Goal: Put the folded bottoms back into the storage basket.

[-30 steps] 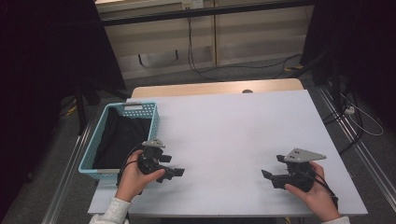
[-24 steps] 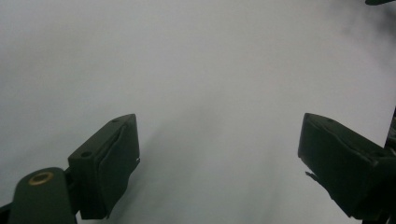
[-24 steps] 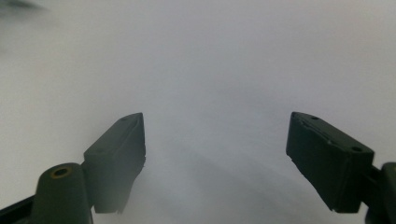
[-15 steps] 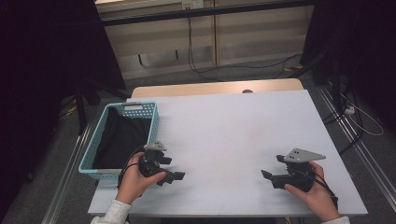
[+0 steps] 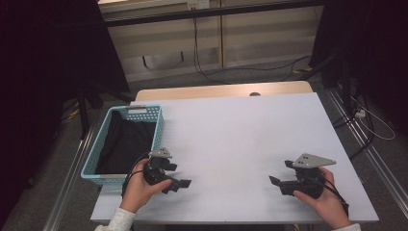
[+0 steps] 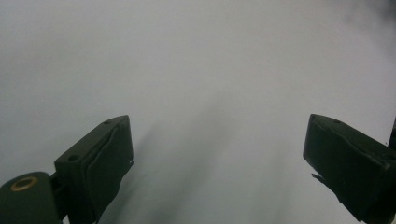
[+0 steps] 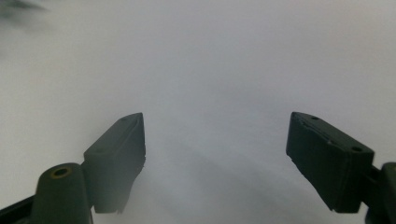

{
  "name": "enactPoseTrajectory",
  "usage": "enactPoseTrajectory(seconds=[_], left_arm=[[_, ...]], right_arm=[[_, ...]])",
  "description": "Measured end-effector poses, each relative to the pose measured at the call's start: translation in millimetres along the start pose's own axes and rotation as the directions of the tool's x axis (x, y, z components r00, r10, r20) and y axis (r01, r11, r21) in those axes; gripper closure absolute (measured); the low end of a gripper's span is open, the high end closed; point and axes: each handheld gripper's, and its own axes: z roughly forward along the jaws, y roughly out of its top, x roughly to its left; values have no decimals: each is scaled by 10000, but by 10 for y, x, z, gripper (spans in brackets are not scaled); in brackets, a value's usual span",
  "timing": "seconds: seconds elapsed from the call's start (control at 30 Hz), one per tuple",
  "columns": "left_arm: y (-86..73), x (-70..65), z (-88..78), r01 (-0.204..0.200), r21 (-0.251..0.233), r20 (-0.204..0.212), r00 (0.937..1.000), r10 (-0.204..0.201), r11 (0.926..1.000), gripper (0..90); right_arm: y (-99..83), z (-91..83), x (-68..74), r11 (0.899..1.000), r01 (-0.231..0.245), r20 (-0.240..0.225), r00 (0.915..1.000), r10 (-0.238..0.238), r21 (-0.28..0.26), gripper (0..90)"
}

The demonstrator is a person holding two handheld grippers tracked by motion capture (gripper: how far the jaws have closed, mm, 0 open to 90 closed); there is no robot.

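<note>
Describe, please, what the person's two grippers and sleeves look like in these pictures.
Both are black handheld tools. The left gripper and the right gripper each carry a grey three-cornered plate on top. Black cables loop from each body. Their fingers are blocky black pads, with a brass-coloured ring at one base. A light knitted sleeve covers the left wrist.

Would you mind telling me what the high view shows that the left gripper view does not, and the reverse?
The high view alone takes in the blue basket with dark cloth inside, both hands, and the right claw at the table's near right. The left gripper view alone gives a close look between the left claw jaws: wide apart, just opened further, nothing between them. Both share the white table and the left claw beside the basket.
</note>
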Motion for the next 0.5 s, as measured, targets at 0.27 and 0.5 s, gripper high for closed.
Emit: enactPoseTrajectory(seconds=[0.27, 0.5], left_arm=[[-36, -14, 27, 66, 133, 8, 10000, -66, 9999, 77], [-53, -22, 33, 87, 127, -23, 10000, -87, 9999, 77]], right_arm=[[2, -12, 10, 10000, -26, -53, 10000, 26, -19, 189], [-61, -59, -11, 10000, -59, -26, 10000, 59, 21, 189]])
